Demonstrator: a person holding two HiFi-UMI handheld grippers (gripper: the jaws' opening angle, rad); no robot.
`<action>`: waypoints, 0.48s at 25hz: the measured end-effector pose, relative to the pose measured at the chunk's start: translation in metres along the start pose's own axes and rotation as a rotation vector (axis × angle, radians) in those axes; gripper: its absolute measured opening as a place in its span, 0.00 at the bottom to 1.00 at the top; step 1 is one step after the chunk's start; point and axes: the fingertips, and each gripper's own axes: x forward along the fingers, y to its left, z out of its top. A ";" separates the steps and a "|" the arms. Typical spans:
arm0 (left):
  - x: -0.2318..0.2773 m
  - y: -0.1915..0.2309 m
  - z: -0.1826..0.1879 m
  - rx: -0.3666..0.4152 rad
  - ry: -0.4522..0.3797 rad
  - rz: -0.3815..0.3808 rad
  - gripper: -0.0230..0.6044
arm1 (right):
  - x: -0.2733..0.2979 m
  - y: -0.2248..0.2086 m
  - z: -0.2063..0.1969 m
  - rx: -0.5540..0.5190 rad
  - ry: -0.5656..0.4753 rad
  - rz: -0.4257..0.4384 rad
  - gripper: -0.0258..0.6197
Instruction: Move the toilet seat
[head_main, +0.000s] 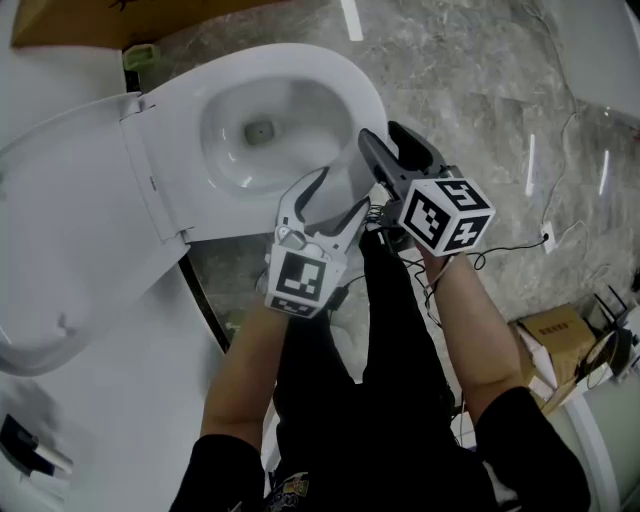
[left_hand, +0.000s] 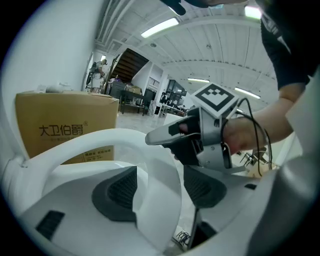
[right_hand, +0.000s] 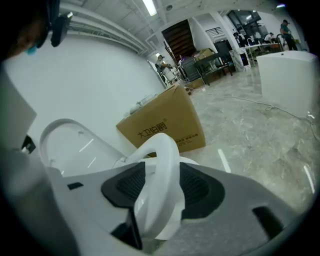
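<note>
The floor is grey veined marble. 1 white toilet stands on it, with a brown cardboard box just behind. To the right lie thin cables and 1 smaller box.

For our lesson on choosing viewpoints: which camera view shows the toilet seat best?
The head view: the toilet seat shows from above as nearly a whole ring round the bowl. The left gripper view and the right gripper view each show only a close, curved stretch of its rim between the jaws.
</note>
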 end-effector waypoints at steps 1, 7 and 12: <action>-0.002 -0.002 0.005 0.002 -0.004 0.002 0.46 | -0.004 0.007 0.005 -0.005 -0.004 0.014 0.37; -0.021 -0.008 0.035 0.026 -0.027 0.033 0.46 | -0.029 0.055 0.033 -0.025 -0.028 0.096 0.39; -0.045 -0.005 0.059 0.035 -0.041 0.087 0.46 | -0.047 0.095 0.053 -0.043 -0.032 0.174 0.38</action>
